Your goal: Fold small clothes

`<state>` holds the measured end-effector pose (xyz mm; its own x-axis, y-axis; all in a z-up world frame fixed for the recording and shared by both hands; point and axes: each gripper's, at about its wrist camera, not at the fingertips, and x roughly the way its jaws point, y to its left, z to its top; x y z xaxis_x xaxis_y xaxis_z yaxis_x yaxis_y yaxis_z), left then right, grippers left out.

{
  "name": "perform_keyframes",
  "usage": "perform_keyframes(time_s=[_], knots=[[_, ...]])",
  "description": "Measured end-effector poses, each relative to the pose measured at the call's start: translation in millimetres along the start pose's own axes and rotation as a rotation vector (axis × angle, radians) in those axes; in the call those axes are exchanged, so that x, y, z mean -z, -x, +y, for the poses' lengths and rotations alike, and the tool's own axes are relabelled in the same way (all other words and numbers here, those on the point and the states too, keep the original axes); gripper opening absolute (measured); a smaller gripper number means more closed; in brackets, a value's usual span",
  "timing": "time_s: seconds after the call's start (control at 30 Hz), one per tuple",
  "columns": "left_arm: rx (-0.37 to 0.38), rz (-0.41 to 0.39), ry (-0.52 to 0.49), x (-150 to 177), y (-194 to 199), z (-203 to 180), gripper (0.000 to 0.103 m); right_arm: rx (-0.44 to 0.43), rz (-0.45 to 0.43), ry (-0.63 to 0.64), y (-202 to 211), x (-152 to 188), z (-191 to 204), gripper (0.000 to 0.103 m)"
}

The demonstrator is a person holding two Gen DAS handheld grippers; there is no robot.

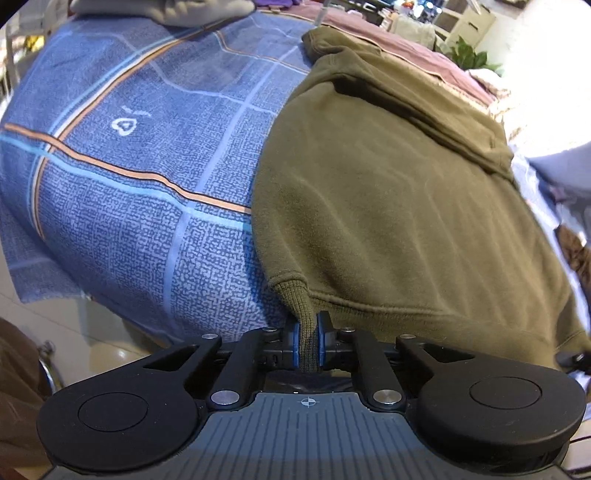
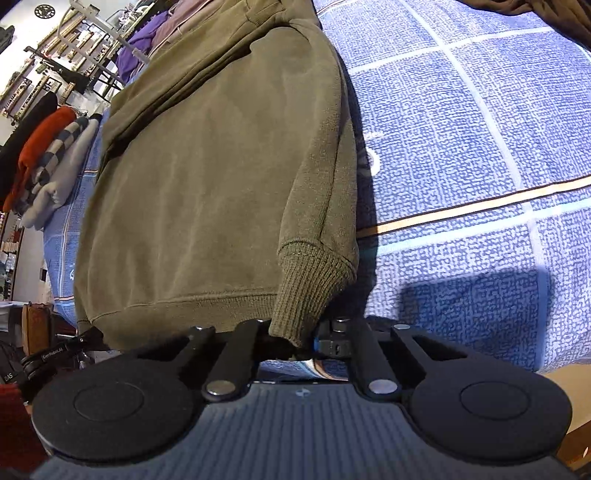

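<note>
**stitchy_k:** Looking at the left wrist view first: the left gripper [image 1: 308, 341] has its blue-padded fingers [image 1: 296, 345] pinched tight on a ribbed knit cuff [image 1: 301, 302] of the olive-green fleece sweatshirt [image 1: 388, 206]. The garment lies flat on the blue checked bedsheet with orange stripes [image 1: 122, 166], spreading away from the tongs, up and to the right of them. A grey garment [image 1: 166, 9] sits at the far edge of the sheet.

**foldbot99:** Yep, and over on the right wrist view the same sweatshirt [image 2: 207, 177] fills the left half, with the blue sheet [image 2: 480, 147] to its right. The other ribbed cuff [image 2: 310, 291] hangs down right over the right gripper [image 2: 303, 341] and covers the fingertips, so honestly I can't tell if it's clamped or apart. Only one blue pad edge [image 2: 316, 341] peeks out beside the cuff. Folded red and checked clothes [image 2: 44, 162] are stacked far left.
</note>
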<state>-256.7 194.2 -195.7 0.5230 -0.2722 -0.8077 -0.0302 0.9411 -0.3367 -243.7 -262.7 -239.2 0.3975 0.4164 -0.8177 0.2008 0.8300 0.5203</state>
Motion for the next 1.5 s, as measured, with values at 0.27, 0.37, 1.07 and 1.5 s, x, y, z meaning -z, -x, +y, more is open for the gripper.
perform_keyframes(time_s=[0.27, 0.37, 1.07, 1.5], knots=[[0.1, -0.106, -0.054, -63, 44, -27, 0.06, -0.227, -0.057, -0.215, 47, -38, 11, 0.008], [0.122, -0.156, -0.112, -118, 42, -45, 0.059, -0.309, -0.123, -0.259, 65, -82, 27, 0.008], [0.1, -0.153, -0.097, -463, -209, -83, 0.052, -0.138, -0.336, -0.302, -102, -448, 66, 0.008], [0.001, -0.177, -0.152, -464, -214, -81, 0.103, 0.043, -0.425, -0.149, -110, -461, 84, 0.058]])
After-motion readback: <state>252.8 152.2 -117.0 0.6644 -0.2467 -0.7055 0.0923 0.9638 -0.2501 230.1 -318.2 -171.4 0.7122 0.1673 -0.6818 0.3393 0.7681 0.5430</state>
